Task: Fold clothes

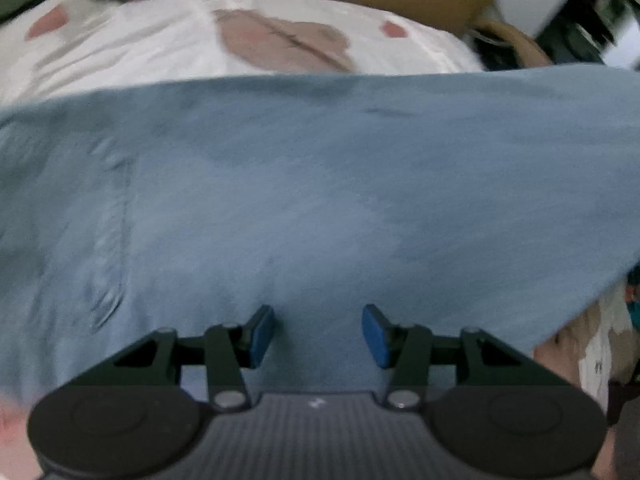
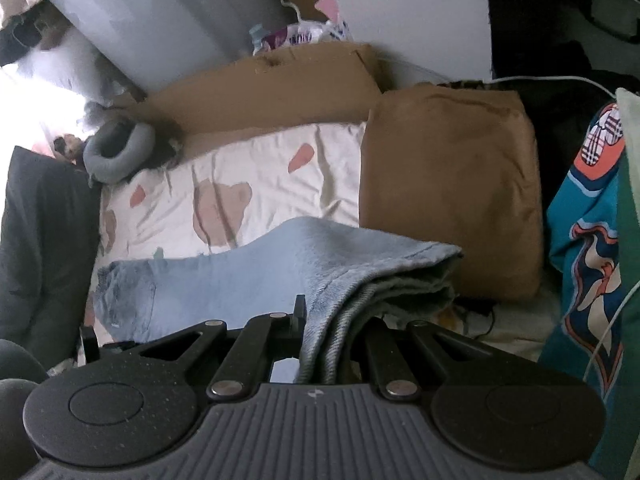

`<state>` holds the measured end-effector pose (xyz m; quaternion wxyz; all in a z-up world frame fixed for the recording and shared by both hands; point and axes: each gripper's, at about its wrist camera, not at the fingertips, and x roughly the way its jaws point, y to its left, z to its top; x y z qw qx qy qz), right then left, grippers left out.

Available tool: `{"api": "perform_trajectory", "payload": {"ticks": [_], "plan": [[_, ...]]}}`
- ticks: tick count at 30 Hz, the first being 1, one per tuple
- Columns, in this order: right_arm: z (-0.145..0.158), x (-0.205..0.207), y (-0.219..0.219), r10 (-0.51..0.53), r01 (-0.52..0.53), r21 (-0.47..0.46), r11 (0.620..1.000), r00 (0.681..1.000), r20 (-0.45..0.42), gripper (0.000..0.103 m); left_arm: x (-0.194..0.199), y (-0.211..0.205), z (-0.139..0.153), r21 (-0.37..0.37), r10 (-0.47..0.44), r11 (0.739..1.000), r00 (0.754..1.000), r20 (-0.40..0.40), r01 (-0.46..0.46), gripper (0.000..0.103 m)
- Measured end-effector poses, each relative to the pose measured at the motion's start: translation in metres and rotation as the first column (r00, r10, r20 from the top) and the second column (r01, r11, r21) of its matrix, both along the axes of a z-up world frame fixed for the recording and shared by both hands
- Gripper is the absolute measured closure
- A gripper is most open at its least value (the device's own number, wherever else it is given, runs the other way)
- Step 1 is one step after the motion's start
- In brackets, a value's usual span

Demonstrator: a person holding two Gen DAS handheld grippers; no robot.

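A light blue denim-like garment [image 1: 320, 180] fills most of the left wrist view, spread over a white bedsheet with bear prints [image 1: 160, 40]. My left gripper [image 1: 319, 334] hovers close over it, jaws open, with the blue pads [image 1: 262, 334] apart and only the cloth surface beneath. In the right wrist view the same blue garment [image 2: 248, 272] is lifted at one edge, its fold draping down to the sheet [image 2: 260, 184]. My right gripper [image 2: 326, 332] is shut on that bunched edge, and the cloth hides its fingertips.
A folded brown item [image 2: 448, 192] lies at the right on the bed, with cardboard [image 2: 260, 92] behind it. A teal printed cloth [image 2: 588, 240] hangs at far right. A grey ring pillow [image 2: 116, 152] and a dark garment [image 2: 40, 240] sit at the left.
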<state>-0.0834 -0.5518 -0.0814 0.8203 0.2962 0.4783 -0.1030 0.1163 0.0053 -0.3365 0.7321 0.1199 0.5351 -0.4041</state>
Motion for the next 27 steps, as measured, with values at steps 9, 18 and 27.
{"api": "perform_trajectory", "payload": {"ticks": [9,18,27], "plan": [[-0.008,0.02,0.01,-0.023,0.021,-0.015,1.0,0.995,-0.095,0.098,-0.027,-0.043,-0.012,-0.103,-0.219,0.971,0.975,-0.025,0.215,0.062],[-0.004,0.033,0.033,-0.009,0.005,-0.036,0.999,0.993,-0.115,0.098,-0.027,-0.073,-0.018,-0.157,-0.22,0.966,0.971,-0.093,0.203,0.082],[0.018,0.047,0.057,0.045,-0.05,-0.068,0.996,0.996,-0.081,0.098,-0.009,-0.101,-0.025,-0.158,-0.112,0.983,0.99,-0.082,0.098,0.097]]}}
